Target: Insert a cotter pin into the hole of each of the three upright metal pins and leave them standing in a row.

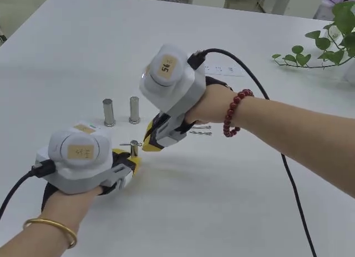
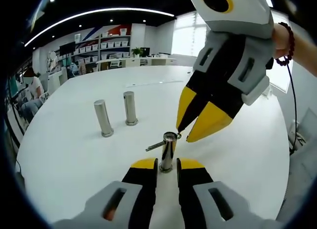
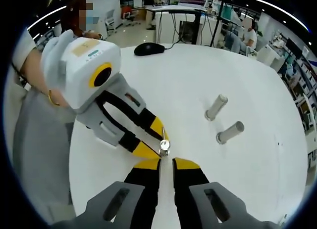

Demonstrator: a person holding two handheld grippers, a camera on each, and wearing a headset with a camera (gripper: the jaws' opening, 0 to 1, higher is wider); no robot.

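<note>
Closest to us, the left gripper (image 1: pixel 131 159) sits low on the white workbench (image 1: pixel 233 207). Its yellow-tipped jaws are clamped on either side of the base of the nearest metal pin (image 2: pixel 168 150), which stands upright on the tabletop. A cotter pin (image 2: pixel 156 146) passes through the hole near that pin's top, with its legs poking out on the side away from the right gripper (image 2: pixel 184 135).

The right gripper reaches in from above, its jaws drawn down to a narrow gap right at the pin's top. I cannot tell whether they actually pinch the cotter pin's head (the tips hide it). Further back, a second metal pin (image 1: pixel 108 112) and a third metal pin (image 1: pixel 134 110) stand side by side, with no cotter pin visible in either. The spare cotter pins (image 1: pixel 201 130) lie just beside the person's right wrist.

Several things could go wrong from here:
- The clamp is low and the push is high, so a sideways shove could lever the pin over.
- If the cotter pin is only partly through, pulling away with the jaws snagged on it could drag it back out.
- A careless wrist could scatter the spares.
</note>
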